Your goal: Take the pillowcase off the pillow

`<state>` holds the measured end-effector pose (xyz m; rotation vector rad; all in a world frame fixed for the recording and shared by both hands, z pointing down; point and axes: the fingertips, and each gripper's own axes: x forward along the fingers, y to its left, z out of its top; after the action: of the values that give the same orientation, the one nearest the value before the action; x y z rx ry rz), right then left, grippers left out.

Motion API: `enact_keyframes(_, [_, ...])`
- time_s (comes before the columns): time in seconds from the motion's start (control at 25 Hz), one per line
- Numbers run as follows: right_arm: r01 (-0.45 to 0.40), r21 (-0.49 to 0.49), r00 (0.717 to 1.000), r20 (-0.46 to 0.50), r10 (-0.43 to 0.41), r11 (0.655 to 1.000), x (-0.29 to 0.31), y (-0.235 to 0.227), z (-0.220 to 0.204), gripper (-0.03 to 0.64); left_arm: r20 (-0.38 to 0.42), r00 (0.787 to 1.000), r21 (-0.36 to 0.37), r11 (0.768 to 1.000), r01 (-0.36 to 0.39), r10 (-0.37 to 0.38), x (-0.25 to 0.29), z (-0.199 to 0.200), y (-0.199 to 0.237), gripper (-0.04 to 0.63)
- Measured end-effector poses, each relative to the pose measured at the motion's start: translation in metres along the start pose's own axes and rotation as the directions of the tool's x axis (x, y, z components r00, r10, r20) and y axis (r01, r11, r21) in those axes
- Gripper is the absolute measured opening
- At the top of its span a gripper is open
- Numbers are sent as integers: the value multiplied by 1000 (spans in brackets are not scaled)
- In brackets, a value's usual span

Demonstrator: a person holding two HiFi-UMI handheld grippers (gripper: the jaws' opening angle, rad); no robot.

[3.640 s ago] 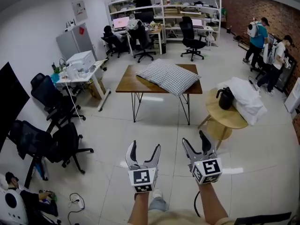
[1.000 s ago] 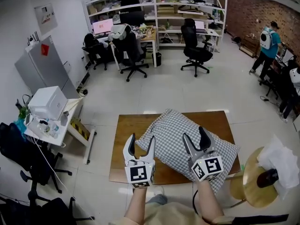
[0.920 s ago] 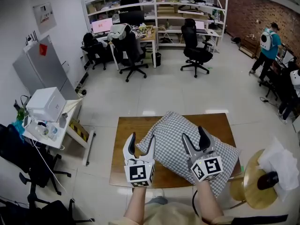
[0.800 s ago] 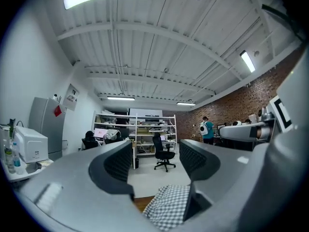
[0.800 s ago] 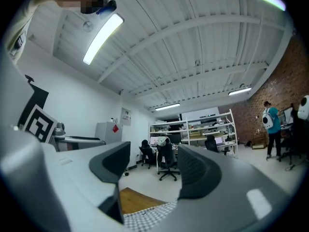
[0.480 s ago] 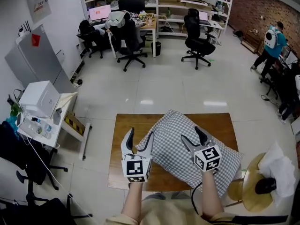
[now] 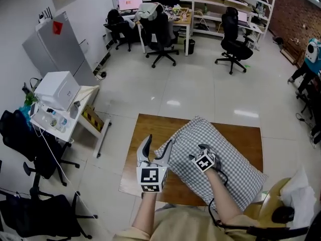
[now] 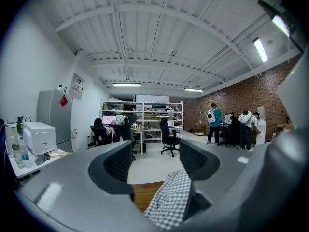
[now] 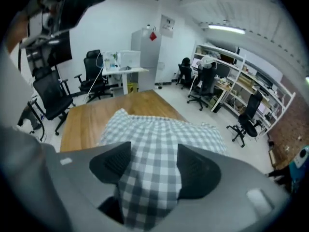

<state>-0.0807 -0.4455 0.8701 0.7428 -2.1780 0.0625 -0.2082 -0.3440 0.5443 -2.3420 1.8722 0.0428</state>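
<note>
Where the wooden tabletop [image 7: 150,129] stands on the pale floor, the pillow [image 7: 235,159] lies on it inside its checked pillowcase [image 9: 159,129]. In the head view the pillow's long axis runs slantwise, from the upper left near the tabletop's middle down to the lower right. One short end points toward the far left. The other points toward the near right corner, where it reaches the tabletop's edge.

The left tongs [image 7: 157,145] are held about level just beside the pillow's left corner. Their jaws stand apart with nothing between the pads. In the left gripper view that checked corner shows low down, under the right-hand jaw and apart from it.

The right tongs [image 7: 200,152] tip steeply down onto the middle of the pillow. Their jaws are apart too. In the right gripper view the checked cloth fills the whole gap between the two pads, but whether the pads touch it cannot be made out.

In the head view the marker cube covers most of the right tongs' jaws, and the person's right forearm [image 7: 220,195] hides a strip of the pillow's near side. No view shows the pillowcase's open end. At the lower right a round side table [image 7: 268,207] is cut off by the frame.
</note>
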Motion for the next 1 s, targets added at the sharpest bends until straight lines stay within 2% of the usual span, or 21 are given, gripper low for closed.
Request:
enact_keyframes(0.12, [24, -32, 998, -58, -25, 999, 18, -7, -15, 274, -9, 1000, -9, 1000, -23, 22, 0, -3, 3, 308])
enact_keyframes(0.24, [43, -53, 998, -43, -45, 998, 25, -16, -14, 187, -24, 999, -30, 998, -48, 47, 2, -13, 14, 308])
enact_keyframes(0.32, [12, -44, 1000, -12, -12, 999, 17, -11, -7, 76, -34, 998, -48, 997, -55, 53, 3, -19, 18, 308])
enact_keyframes(0.4, [-12, -10, 999, 33, 12, 1000, 6, -7, 0, 19, -32, 998, -54, 997, -51, 50, 4, -19, 19, 308])
enact_keyframes(0.6, [-10, 48, 982, 190, 1, 999, -36, -6, 29, 8, -20, 999, -57, 998, -31, 30, 8, -15, 23, 308])
enact_keyframes(0.76, [-18, 118, 939, 343, -24, 993, -91, -14, 47, 5, -19, 1000, -65, 998, -9, 8, 11, -17, 15, 308])
enact_keyframes(0.92, [-69, 180, 861, 508, -33, 981, -153, -19, 66, 5, -15, 1000, -88, 996, 23, -25, 11, -19, 18, 308])
enact_keyframes(1.0, [-80, 149, 819, 573, -20, 986, -186, -20, 75, 5, -6, 999, -103, 994, 46, -47, 13, -15, 17, 308])
